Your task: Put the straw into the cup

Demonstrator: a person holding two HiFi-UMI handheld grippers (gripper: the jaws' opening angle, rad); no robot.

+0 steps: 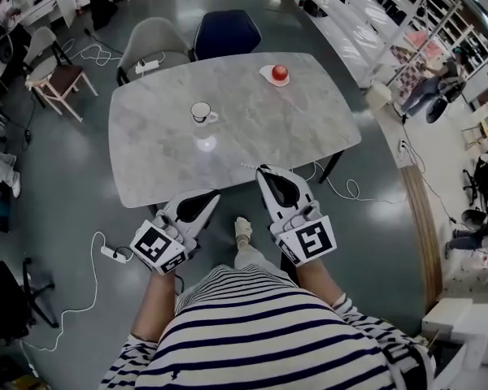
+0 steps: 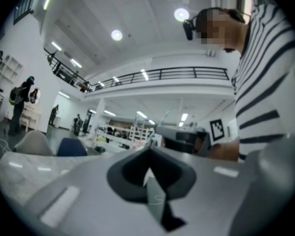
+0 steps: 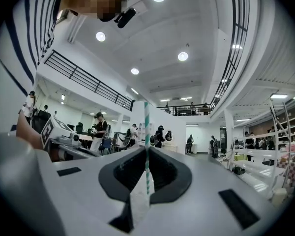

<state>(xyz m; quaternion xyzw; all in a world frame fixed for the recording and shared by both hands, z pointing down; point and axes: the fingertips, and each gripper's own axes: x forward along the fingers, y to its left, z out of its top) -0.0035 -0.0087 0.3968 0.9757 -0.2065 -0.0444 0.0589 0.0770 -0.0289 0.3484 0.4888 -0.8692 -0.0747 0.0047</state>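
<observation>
A white cup (image 1: 201, 113) with a dark rim stands upright on the marble table (image 1: 146, 161), left of its middle. My right gripper (image 1: 263, 169) hovers over the table's near edge, shut on a thin green-and-white striped straw (image 3: 146, 132). The straw sticks up out of the closed jaws in the right gripper view; in the head view only a short pale tip of the straw (image 1: 249, 166) shows. My left gripper (image 1: 211, 195) hangs just off the near edge, below the cup. In the left gripper view, the left gripper (image 2: 148, 152) has its jaws pressed together with nothing between them.
A pale plate (image 1: 270, 75) with a red apple (image 1: 281, 72) sits at the table's far right. A grey chair (image 1: 150, 43) and a blue chair (image 1: 226, 31) stand behind the table. A power strip (image 1: 114, 253) and cables lie on the floor.
</observation>
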